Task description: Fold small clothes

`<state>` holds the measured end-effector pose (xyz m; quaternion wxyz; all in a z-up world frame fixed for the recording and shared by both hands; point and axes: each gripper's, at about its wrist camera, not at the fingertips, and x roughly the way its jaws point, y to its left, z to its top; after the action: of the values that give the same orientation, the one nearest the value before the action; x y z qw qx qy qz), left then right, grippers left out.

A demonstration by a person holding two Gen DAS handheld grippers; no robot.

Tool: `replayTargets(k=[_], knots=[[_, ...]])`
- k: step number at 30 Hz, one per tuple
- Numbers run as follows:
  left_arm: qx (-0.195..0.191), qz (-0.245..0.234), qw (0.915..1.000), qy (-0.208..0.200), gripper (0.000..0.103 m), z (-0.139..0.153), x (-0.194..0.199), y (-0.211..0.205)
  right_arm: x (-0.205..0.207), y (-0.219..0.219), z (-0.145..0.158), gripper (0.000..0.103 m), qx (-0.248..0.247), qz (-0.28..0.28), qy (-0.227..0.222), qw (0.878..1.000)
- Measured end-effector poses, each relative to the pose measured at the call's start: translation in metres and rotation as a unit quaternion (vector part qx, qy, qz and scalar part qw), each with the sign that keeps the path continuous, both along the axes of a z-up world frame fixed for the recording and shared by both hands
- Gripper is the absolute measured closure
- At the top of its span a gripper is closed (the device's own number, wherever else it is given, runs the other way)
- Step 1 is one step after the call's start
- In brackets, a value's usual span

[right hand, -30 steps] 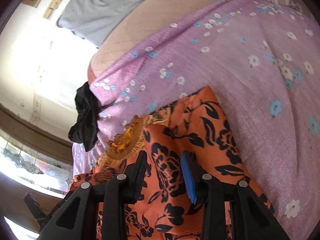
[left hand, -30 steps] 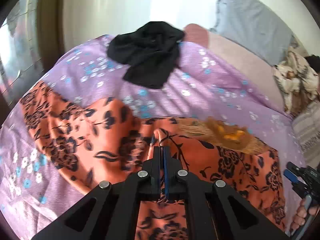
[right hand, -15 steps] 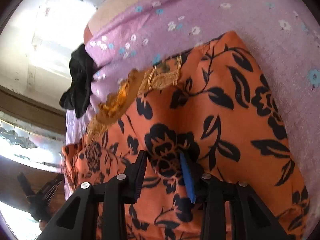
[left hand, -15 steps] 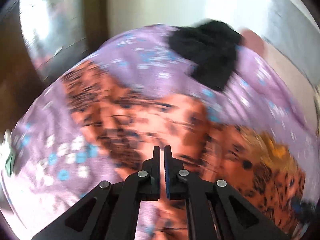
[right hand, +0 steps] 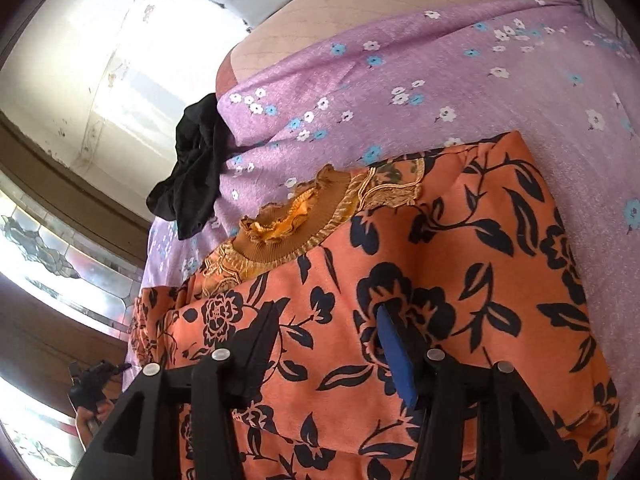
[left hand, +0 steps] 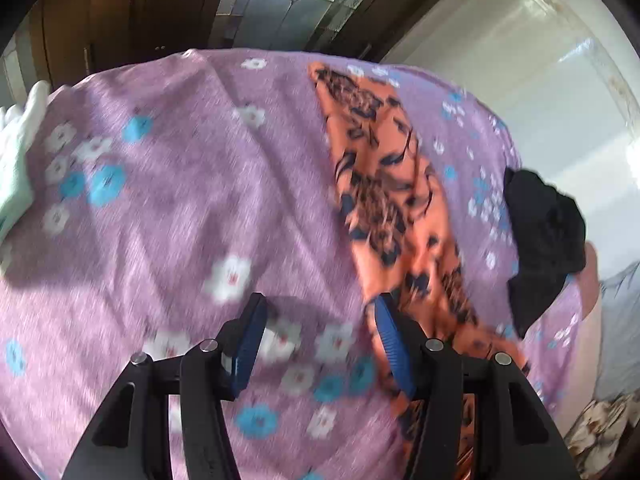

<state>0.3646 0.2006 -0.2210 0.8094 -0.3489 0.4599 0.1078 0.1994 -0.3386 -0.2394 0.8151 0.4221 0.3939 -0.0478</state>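
1. My left gripper (left hand: 318, 334) hangs over the purple flowered bedsheet (left hand: 168, 208); its jaws are opening and nothing lies between them, only bare sheet below.
2. My right gripper (right hand: 326, 344) is over the orange garment (right hand: 460, 272) with black flowers; its jaws are opening too, released, and the cloth lies under the gap, not pinched by the pads.
3. Seen from my left wrist, the orange garment (left hand: 384, 184) runs as a long strip just right of my right-hand finger and away up the bed.
4. Seen from my right wrist, the garment lies spread flat on the sheet, its ruffled golden neckline (right hand: 296, 216) at the far edge.
5. Beyond it, a crumpled black garment (right hand: 192, 172) sits near the bed's far edge, apart from the orange one.
6. At the left rim of the left view lies a pale mint-and-white cloth (left hand: 18, 152); I cannot tell what it is.
7. Farthest off are a white wall and a patterned glass window (right hand: 44, 256).
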Motion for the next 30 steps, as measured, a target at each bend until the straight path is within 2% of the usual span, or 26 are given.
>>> replayTargets(k=[3, 8, 12, 13, 14, 15, 20, 23, 27, 30], knots=[[-0.025, -0.006, 0.9997, -0.006, 0.045, -0.002, 0.019, 0.006, -0.001, 0.003, 0.0, 0.048, -0.004, -0.001, 0.0, 1.0], [0.006, -0.006, 0.9997, -0.022, 0.045, -0.001, 0.049, 0.001, 0.0, 0.003, 0.001, 0.048, -0.011, 0.002, 0.002, 1.0], [0.024, 0.007, 0.999, -0.038, 0.049, -0.003, 0.069, -0.001, 0.003, 0.002, -0.002, 0.048, -0.012, 0.001, 0.006, 1.0], [0.04, 0.002, 0.9984, -0.041, 0.065, -0.003, 0.074, -0.006, 0.003, 0.002, -0.003, 0.048, -0.012, 0.001, 0.007, 1.0], [0.059, -0.01, 0.9976, -0.036, 0.076, -0.005, 0.08, -0.012, 0.003, 0.001, -0.004, 0.048, -0.011, 0.0, 0.008, 1.0], [0.074, -0.018, 0.9966, -0.031, 0.094, -0.007, 0.086, -0.017, 0.003, 0.001, -0.004, 0.048, -0.009, 0.0, 0.008, 1.0], [0.119, -0.019, 0.9922, -0.033, 0.096, -0.003, 0.088, -0.032, 0.001, -0.004, -0.006, 0.048, 0.003, -0.006, 0.007, 1.0], [0.135, -0.026, 0.9886, -0.06, 0.096, 0.02, 0.082, -0.045, -0.001, -0.007, -0.002, 0.048, -0.003, -0.013, 0.0, 1.0], [0.163, -0.082, 0.9773, -0.108, 0.096, 0.072, 0.066, -0.085, -0.008, -0.015, 0.009, 0.048, -0.005, -0.028, -0.018, 0.999], [0.2, -0.15, 0.9557, -0.156, 0.096, 0.115, 0.04, -0.139, -0.015, -0.022, 0.017, 0.048, -0.001, -0.044, -0.029, 0.999]])
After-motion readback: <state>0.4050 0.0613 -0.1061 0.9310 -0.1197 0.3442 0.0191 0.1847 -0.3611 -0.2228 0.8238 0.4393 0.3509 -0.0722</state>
